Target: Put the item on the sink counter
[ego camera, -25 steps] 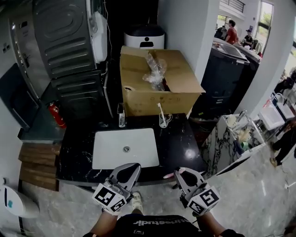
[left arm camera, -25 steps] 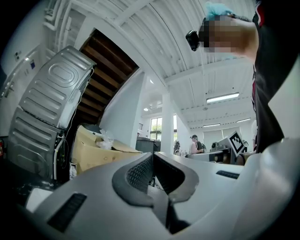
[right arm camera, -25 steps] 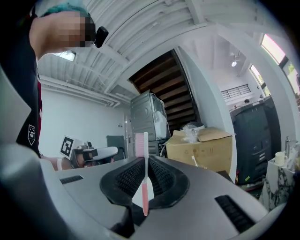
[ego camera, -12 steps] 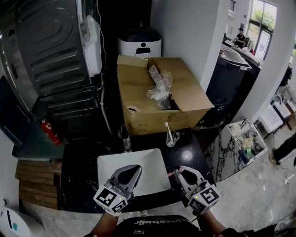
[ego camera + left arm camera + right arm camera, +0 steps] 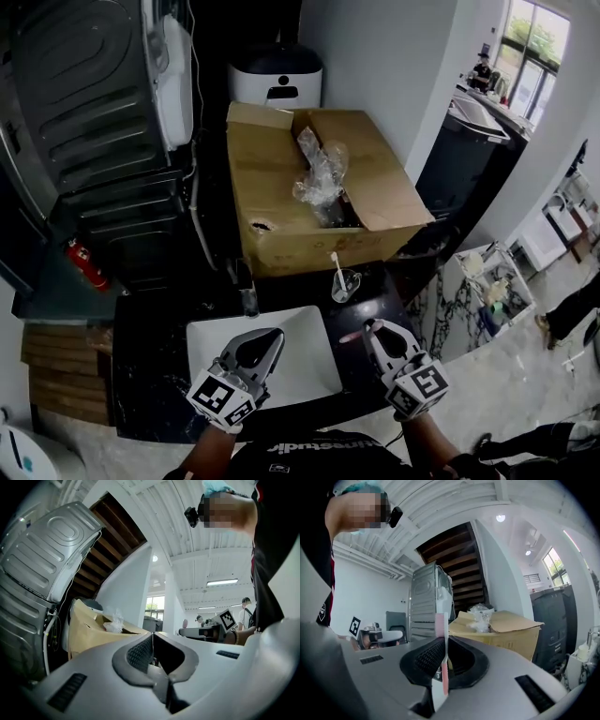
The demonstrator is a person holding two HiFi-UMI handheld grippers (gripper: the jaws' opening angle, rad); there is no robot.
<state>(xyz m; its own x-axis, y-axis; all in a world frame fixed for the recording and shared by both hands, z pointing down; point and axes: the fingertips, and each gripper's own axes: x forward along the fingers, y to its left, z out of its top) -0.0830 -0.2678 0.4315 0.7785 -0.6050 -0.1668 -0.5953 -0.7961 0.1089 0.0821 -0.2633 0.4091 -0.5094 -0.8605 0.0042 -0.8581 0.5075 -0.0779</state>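
Observation:
My right gripper (image 5: 373, 330) is shut on a thin pink toothbrush (image 5: 351, 336), whose end pokes out to the left over the black sink counter (image 5: 150, 375). In the right gripper view the pink toothbrush (image 5: 441, 637) stands upright, pinched between the jaws of the right gripper (image 5: 444, 657). My left gripper (image 5: 268, 337) hovers over the white basin (image 5: 305, 356). In the left gripper view the left gripper (image 5: 151, 651) is shut with nothing in it.
A glass (image 5: 344, 283) with a white toothbrush stands at the counter's back edge, a small bottle (image 5: 247, 300) to its left. Behind is an open cardboard box (image 5: 281, 220) with crumpled plastic. A grey appliance (image 5: 84, 94) stands at left, with a red extinguisher (image 5: 84, 263) below it.
The view has moved forward over the counter. Both grippers now hang above the basin and counter instead of in front of its edge. Neither grip has changed.

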